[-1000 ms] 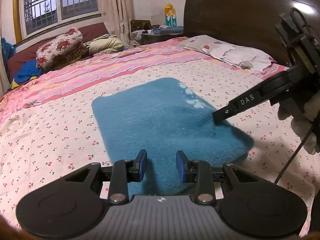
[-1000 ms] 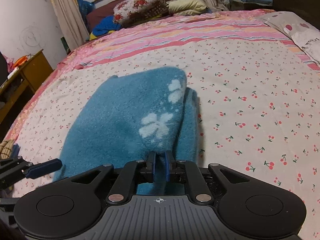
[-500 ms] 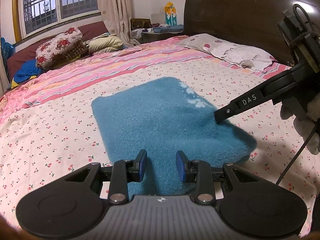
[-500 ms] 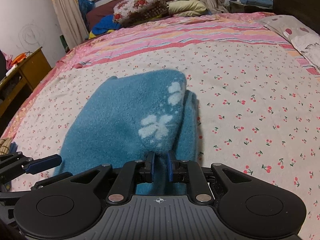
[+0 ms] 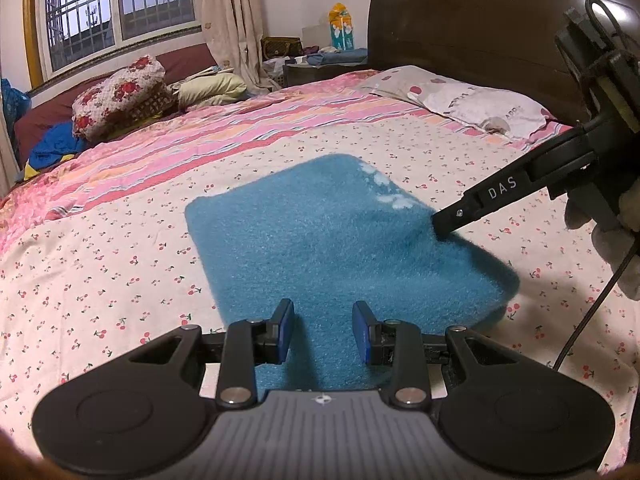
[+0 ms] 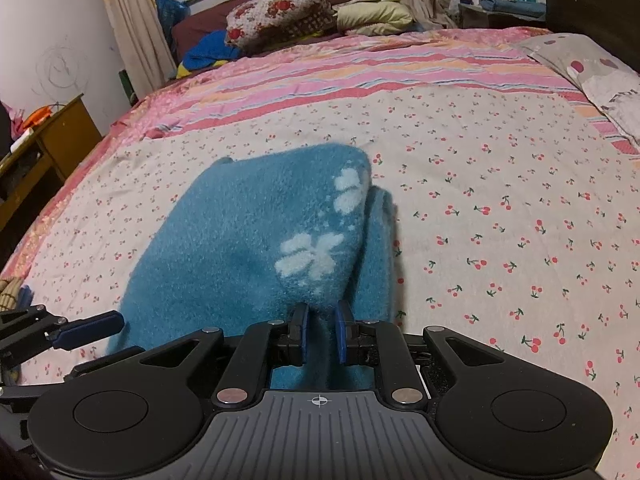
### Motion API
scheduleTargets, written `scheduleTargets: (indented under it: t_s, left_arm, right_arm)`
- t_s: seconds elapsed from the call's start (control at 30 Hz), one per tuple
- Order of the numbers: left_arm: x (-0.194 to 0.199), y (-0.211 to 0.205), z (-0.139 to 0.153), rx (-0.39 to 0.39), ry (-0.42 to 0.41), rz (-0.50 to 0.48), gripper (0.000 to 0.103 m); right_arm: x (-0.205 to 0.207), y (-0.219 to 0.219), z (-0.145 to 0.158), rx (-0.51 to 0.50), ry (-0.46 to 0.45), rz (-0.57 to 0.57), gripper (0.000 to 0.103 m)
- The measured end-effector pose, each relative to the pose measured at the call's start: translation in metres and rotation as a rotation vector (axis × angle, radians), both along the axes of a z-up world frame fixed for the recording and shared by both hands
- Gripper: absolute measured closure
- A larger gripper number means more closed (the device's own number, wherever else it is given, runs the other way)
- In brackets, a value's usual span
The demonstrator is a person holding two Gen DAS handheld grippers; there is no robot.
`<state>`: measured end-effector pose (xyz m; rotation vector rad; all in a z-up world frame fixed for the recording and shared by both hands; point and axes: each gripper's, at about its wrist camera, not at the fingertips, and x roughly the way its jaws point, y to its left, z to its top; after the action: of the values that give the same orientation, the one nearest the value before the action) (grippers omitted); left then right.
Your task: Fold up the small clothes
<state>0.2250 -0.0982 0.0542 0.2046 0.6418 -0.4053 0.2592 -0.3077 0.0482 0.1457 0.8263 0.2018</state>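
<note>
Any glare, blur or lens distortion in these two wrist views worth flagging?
Left wrist view: strong fisheye curving, dark vignetted corners, glare on the headboard, the right gripper shadowing the blue cloth. Right wrist view: the same bending, soft indoor light, the cloth's fuzzy pile slightly blurred up close.

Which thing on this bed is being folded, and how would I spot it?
Start at the wide bed with its cherry-print sheet. In its middle lies a fluffy teal-blue fleece cloth, one edge pinched by the right gripper. White flower-like prints mark it; nothing else there is blue and fuzzy.
</note>
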Motion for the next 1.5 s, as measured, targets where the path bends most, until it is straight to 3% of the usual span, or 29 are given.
scheduleTargets:
  t_s: [0.2,0.47,0.67,0.93,1.07,1.33,1.4,1.5]
  left_arm:
    - [-0.001,0.003,0.000,0.000,-0.003,0.001,0.065]
    - [-0.002,0.012,0.003,-0.003,-0.009,0.015,0.065]
    - [0.002,0.023,0.006,-0.003,-0.025,0.032,0.064]
    - [0.026,0.051,0.010,-0.075,-0.024,0.114,0.055]
    - [0.038,0.060,0.001,-0.123,0.025,0.131,0.054]
    - [0.046,0.048,-0.015,-0.123,0.073,0.116,0.051]
    - [0.049,0.046,-0.016,-0.126,0.085,0.111,0.050]
    - [0.049,0.045,-0.017,-0.134,0.096,0.104,0.051]
  right_arm:
    - [-0.002,-0.001,0.006,-0.012,-0.016,-0.003,0.087]
    - [0.004,0.004,0.012,-0.006,-0.032,0.000,0.079]
    - [0.018,0.007,0.005,0.022,-0.025,0.006,0.065]
    - [0.039,0.007,-0.011,0.068,-0.003,0.018,0.049]
    - [0.043,0.007,-0.014,0.091,-0.007,0.041,0.049]
    - [0.046,0.000,-0.026,0.149,0.000,0.036,0.047]
    - [0.045,0.005,-0.027,0.131,-0.014,0.035,0.053]
    - [0.038,0.005,-0.022,0.119,-0.041,0.047,0.073]
